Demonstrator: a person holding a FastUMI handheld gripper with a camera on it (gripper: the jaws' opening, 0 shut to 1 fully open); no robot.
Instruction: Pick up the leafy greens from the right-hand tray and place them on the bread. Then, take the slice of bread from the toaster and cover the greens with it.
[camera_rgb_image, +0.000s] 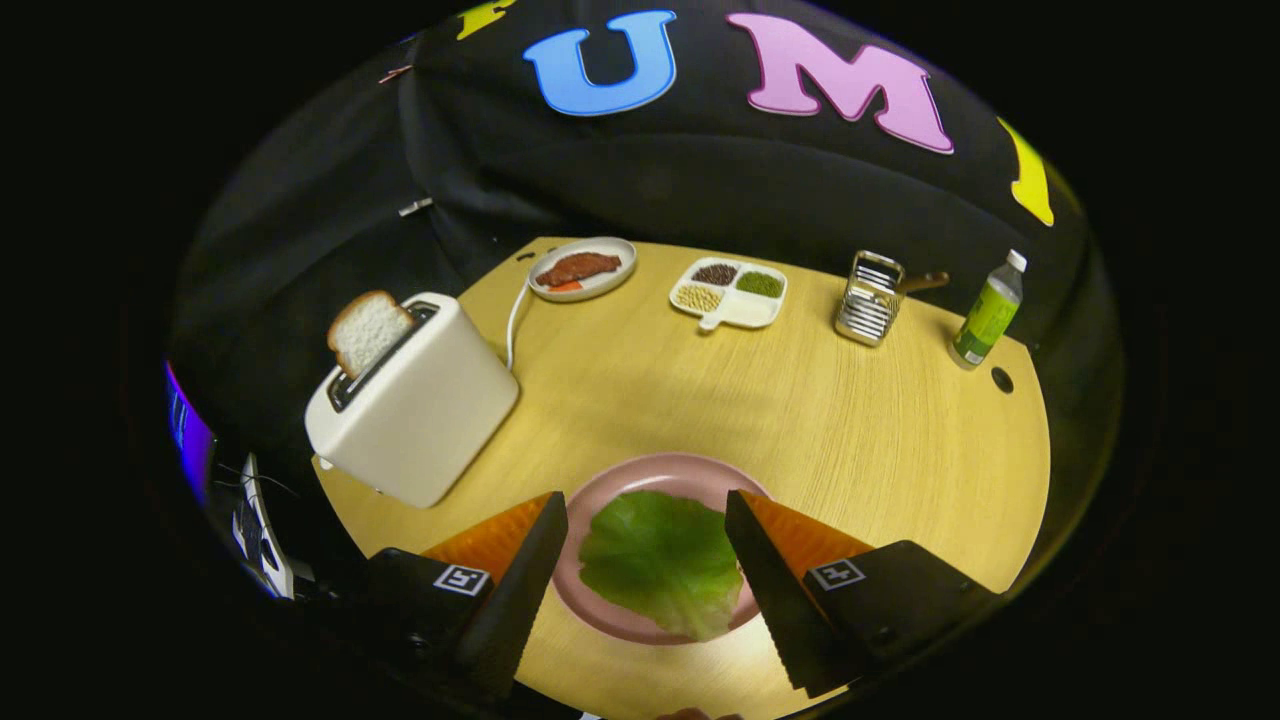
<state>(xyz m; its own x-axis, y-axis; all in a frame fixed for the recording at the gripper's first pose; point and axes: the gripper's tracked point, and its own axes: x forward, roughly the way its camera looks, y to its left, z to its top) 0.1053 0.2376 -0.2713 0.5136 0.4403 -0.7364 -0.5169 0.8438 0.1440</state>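
A green lettuce leaf (662, 562) lies flat on a pink plate (668, 473) on the wooden table, and it hides whatever is under it. My gripper (648, 505) hangs open above the plate, one finger on each side of the leaf, with nothing held. Beyond the fingers to the left stands a white toaster (415, 400) with a slice of bread (366, 330) sticking up out of its slot.
Along the table's far edge sit an oval plate with a piece of meat (582, 268), a white divided tray of beans and grains (728, 292), a metal rack (868, 298) and a green bottle (988, 312). The toaster's white cord (514, 322) runs toward the oval plate.
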